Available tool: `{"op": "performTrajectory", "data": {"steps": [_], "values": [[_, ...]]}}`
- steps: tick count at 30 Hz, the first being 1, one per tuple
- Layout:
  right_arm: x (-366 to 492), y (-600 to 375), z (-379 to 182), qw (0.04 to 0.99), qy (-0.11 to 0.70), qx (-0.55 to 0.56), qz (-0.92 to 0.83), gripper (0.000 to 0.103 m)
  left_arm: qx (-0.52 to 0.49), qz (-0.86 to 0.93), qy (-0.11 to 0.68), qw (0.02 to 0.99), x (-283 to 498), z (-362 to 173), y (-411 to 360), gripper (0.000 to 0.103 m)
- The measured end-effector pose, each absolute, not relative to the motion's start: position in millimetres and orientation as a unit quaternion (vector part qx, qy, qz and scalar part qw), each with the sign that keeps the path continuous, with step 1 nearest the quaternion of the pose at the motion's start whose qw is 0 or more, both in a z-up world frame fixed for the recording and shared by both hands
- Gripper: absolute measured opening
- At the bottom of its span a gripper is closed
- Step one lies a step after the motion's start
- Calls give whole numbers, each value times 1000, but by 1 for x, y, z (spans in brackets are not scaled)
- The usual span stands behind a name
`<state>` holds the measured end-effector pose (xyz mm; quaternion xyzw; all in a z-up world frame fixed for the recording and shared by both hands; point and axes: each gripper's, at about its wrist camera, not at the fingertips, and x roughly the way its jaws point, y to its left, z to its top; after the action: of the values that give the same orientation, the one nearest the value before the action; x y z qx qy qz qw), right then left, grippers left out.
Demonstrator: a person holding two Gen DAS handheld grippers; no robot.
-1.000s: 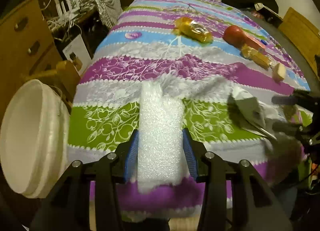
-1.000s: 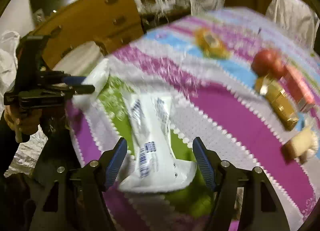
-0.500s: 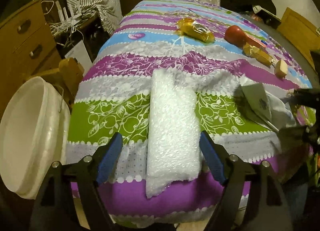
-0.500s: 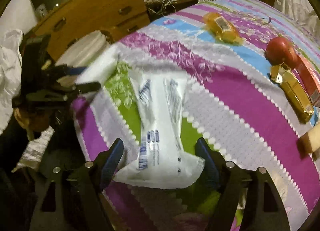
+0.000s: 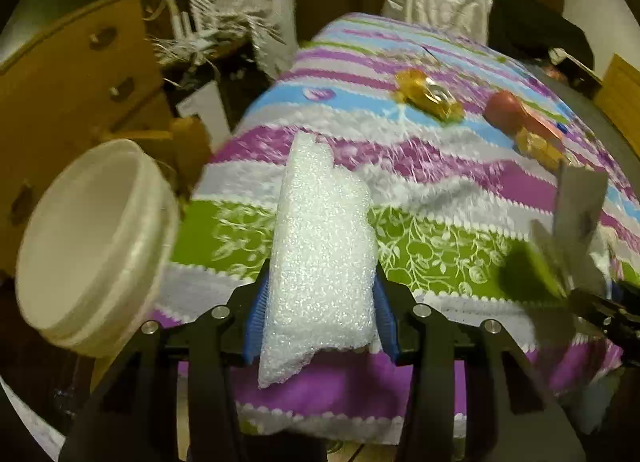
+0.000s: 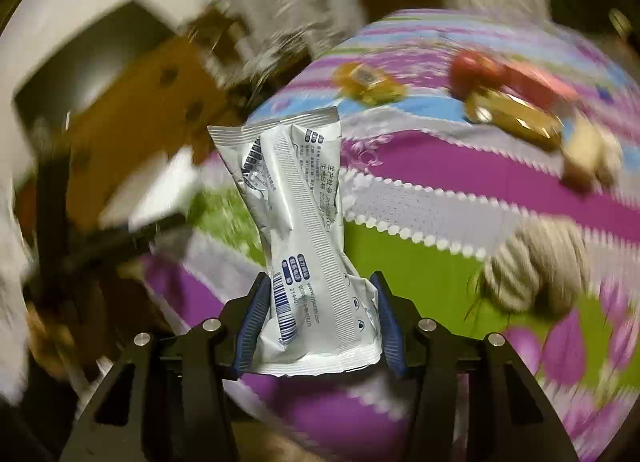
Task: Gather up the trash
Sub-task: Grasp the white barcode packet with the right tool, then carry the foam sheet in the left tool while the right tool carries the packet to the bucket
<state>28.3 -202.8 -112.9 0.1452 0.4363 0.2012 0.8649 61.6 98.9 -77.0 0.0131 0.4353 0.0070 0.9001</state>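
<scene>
Both pairs of tongs have just been closed again after standing wide half a second ago. The left tongs [image 5: 318, 312] are now clenched on the foam [image 5: 320, 250], whose far end is seen tilted up off the cloth [image 5: 440, 189]. The right tongs [image 6: 316, 320] are clenched on the wrapper [image 6: 304, 229], which has been raised from lying flat on the cloth to standing up between the pads. Two pieces of trash are thus judged to be in hand and ready to be carried off.

A white bucket [image 5: 96, 246] is seen just left of the table edge, near the foam, and is the likely place for both pieces. Further along the cloth lie a yellow packet [image 5: 428, 95], a red ball [image 5: 504, 109] and a gold box [image 5: 538, 145], well apart from both grips. A striped bundle [image 6: 536, 266] lies to the right of the wrapper. Nothing is seen between the foam and the bucket; the right view is much blurred.
</scene>
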Motion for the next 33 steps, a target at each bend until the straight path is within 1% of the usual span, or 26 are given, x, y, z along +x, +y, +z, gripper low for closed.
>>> {"op": "performTrajectory", "data": {"steps": [3, 9, 23, 33], "values": [[17, -203, -103, 866, 424, 198, 177, 53, 33, 35, 415, 909, 53, -66, 94, 44], [4, -195, -91, 880, 408, 194, 149, 53, 47, 64, 386, 919, 42, -51, 92, 44], [-6, -172, -94, 879, 420, 173, 147, 53, 60, 87, 346, 932, 27, -33, 97, 44], [28, -134, -73, 881, 415, 146, 176, 53, 44, 113, 332, 936, 33, -17, 132, 44]]}}
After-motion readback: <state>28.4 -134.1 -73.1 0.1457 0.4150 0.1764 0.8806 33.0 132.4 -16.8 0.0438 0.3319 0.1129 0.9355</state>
